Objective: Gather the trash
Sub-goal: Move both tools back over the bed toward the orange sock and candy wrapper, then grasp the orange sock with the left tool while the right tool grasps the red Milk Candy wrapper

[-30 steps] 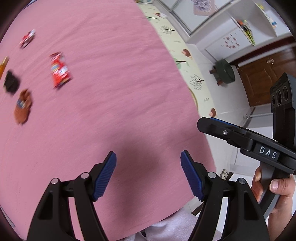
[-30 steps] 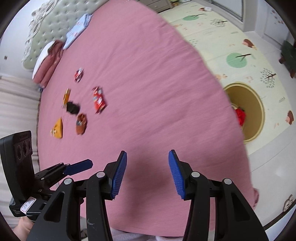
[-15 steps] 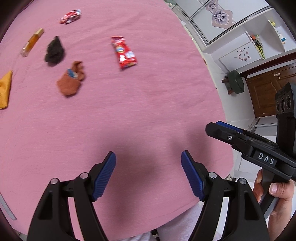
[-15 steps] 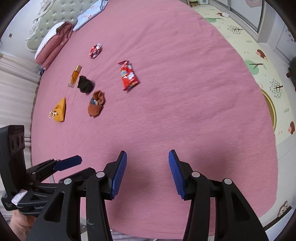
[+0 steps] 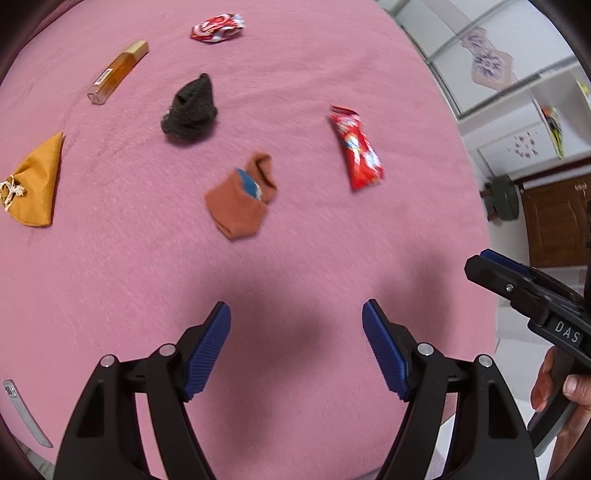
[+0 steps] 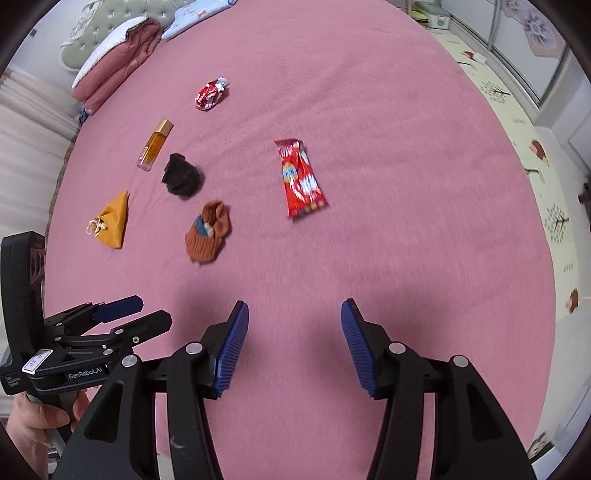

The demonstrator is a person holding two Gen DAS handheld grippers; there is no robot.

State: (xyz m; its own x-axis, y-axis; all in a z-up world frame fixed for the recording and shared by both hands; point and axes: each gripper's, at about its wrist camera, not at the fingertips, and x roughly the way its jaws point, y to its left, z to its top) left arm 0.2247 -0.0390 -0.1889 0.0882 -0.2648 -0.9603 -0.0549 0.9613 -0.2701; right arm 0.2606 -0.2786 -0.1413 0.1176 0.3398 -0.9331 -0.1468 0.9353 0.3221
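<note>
A long red snack wrapper (image 5: 356, 147) (image 6: 301, 179) lies flat on the pink bedspread (image 5: 295, 258) (image 6: 369, 110). Further back sits a crumpled red and silver wrapper (image 5: 218, 28) (image 6: 211, 94). My left gripper (image 5: 295, 347) hangs open above bare bedspread, short of the items, nothing between its blue pads. My right gripper (image 6: 291, 345) hovers over the near part of the bed, its jaws opening and empty. Each gripper shows at the edge of the other's view, the right gripper (image 5: 524, 288) and the left gripper (image 6: 122, 317).
Among the wrappers lie a brown sock (image 5: 242, 199) (image 6: 208, 232), a black sock (image 5: 190, 109) (image 6: 183, 175), an amber perfume bottle (image 5: 118, 72) (image 6: 155, 144) and an orange pouch (image 5: 35, 184) (image 6: 110, 218). Folded bedding (image 6: 118, 70) lies at the headboard. A play mat (image 6: 524, 129) covers the floor right of the bed.
Both grippers have swept across the bed toward the cluster of items, which now lie larger and nearer the middle of each view. The right gripper's jaws stand slightly wider.
</note>
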